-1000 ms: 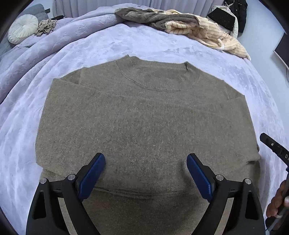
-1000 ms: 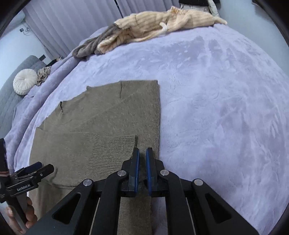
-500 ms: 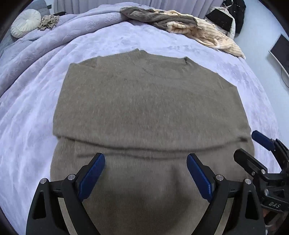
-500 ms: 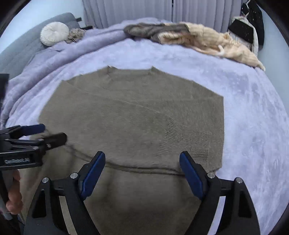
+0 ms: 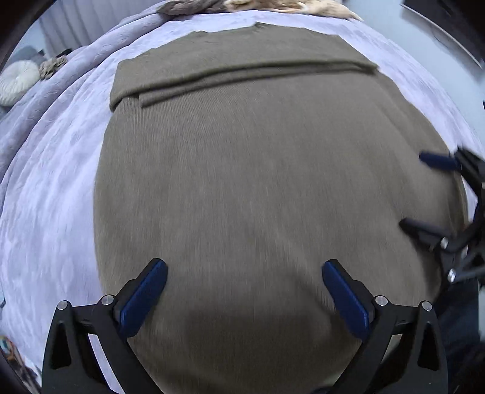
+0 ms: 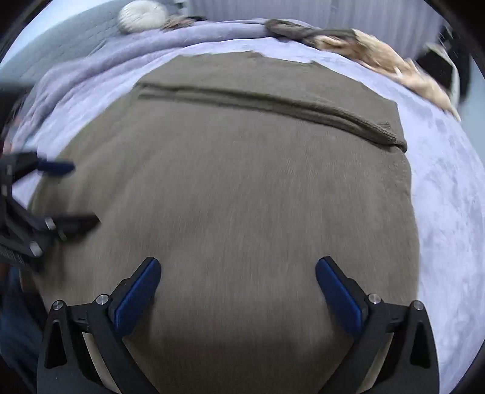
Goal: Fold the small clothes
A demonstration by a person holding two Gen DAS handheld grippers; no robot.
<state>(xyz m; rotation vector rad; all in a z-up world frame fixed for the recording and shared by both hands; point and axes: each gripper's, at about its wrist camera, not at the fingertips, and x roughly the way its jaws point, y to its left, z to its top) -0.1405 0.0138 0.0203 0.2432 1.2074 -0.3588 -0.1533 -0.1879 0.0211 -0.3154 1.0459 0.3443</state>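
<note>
One olive-brown sweater [image 5: 257,181] is seen spread flat on the bed [image 5: 54,212], filling the middle of both wrist views. Its sleeves are laid across the body as one folded band near the 12 o'clock edge, the ribbed cuff [image 6: 385,133] showing toward 2 o'clock in the right wrist view.

The left gripper [image 5: 244,291] is held over the lower part of the sweater with its jaws spread wide; they have just been opening further, and only flat knit is seen beneath the gap, nothing pinched. The right gripper [image 6: 238,288] is likewise held wide apart above the fabric, its jaws having just been opening from a near-closed stand, and no cloth is caught in them. Each gripper is glimpsed, blurred, in the other's view: the right one at 3 o'clock from the left wrist, the left one at 9 o'clock from the right wrist.

No container is to be made out. Counted: one sweater being folded, two grippers, four blue pads [image 5: 142,303]. A heap of other clothes [image 6: 363,51], cream and grey-brown, is lying at the far edge of the bed around 1 o'clock; how many pieces cannot be told. One round white cushion [image 6: 139,16] is seen at 11 o'clock.
</note>
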